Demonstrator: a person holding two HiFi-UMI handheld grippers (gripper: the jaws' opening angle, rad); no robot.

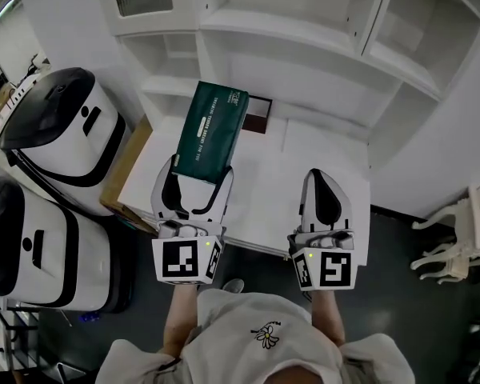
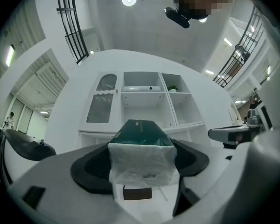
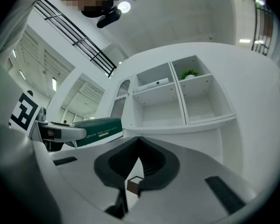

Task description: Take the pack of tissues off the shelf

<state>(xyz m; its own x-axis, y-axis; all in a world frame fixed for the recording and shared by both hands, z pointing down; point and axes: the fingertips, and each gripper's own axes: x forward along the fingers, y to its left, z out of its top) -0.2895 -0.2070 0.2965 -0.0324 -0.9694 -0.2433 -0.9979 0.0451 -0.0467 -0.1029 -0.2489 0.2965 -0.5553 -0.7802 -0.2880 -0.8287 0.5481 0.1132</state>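
Clamped at its clear-wrapped near end between the wide-spread jaws of the left gripper, the dark green pack of tissues points toward the white shelf unit over a white counter. A small brown box sits there beyond it. One upper compartment holds a green plant. The right gripper is closed and empty.

Pale shirt, white-and-black grippers

The person wears a pale shirt with a small daisy emblem. The left gripper and right gripper have white shells and black-lined jaws. Behind the jaws sits a black-and-white marker cube.
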